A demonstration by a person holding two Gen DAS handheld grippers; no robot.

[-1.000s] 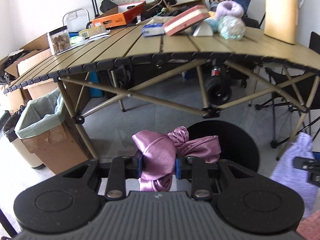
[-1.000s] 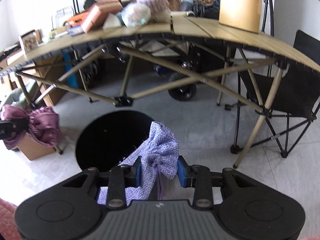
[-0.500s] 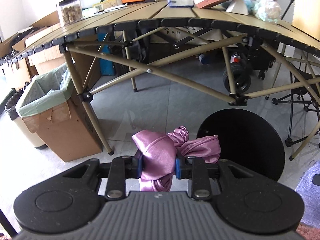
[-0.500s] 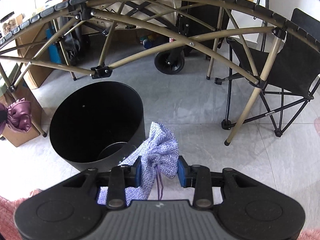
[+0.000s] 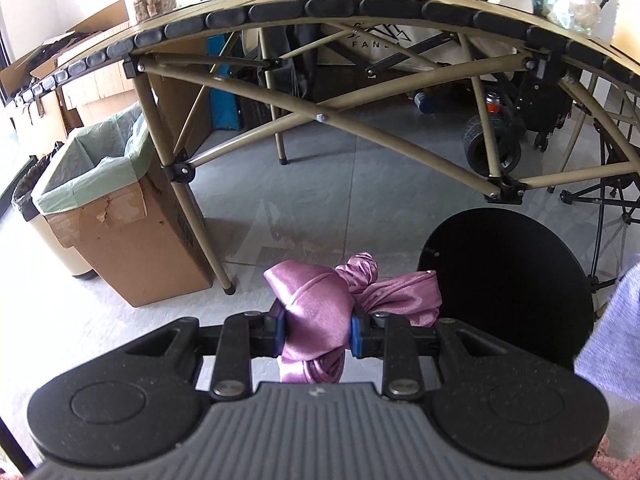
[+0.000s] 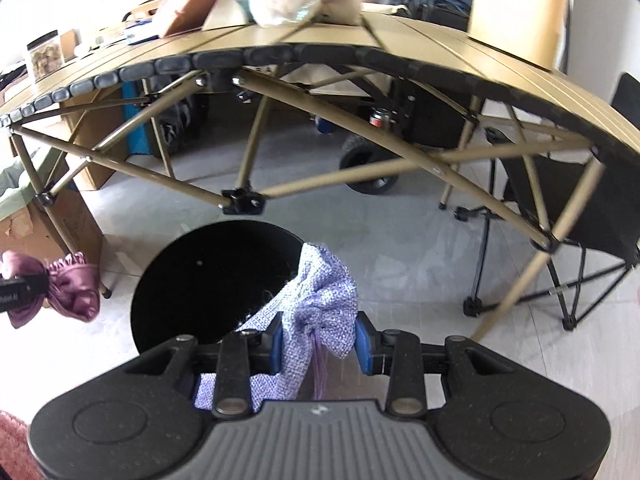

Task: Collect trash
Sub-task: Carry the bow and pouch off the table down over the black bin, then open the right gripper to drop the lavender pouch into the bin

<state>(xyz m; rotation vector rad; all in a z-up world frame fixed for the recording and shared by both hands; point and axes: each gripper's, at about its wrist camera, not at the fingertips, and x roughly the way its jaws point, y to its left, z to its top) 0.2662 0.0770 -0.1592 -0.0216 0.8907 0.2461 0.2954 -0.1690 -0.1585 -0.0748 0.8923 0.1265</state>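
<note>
My left gripper (image 5: 317, 332) is shut on a shiny pink satin cloth (image 5: 320, 304), bunched between its blue pads. To its right stands a round black bin (image 5: 508, 280) on the floor. My right gripper (image 6: 320, 340) is shut on a lilac woven cloth (image 6: 324, 300), held just in front of the same black bin (image 6: 216, 280), whose mouth is dark. In the right wrist view the left gripper (image 6: 24, 292) shows at the far left edge, with the pink cloth (image 6: 74, 288) in it. The lilac cloth (image 5: 612, 332) shows at the right edge of the left wrist view.
A tan folding table (image 5: 360, 12) with crossed legs spans the room, loaded with boxes, a jar and yarn. A cardboard box lined with a green bag (image 5: 120, 216) stands at left beside a table leg. A black folding chair (image 6: 576, 208) stands at right.
Both grippers have come nearer the floor and the table's underside, still holding their cloths. The right wrist view has tipped back up, so the table top shows again and the bin sits a little farther off.
</note>
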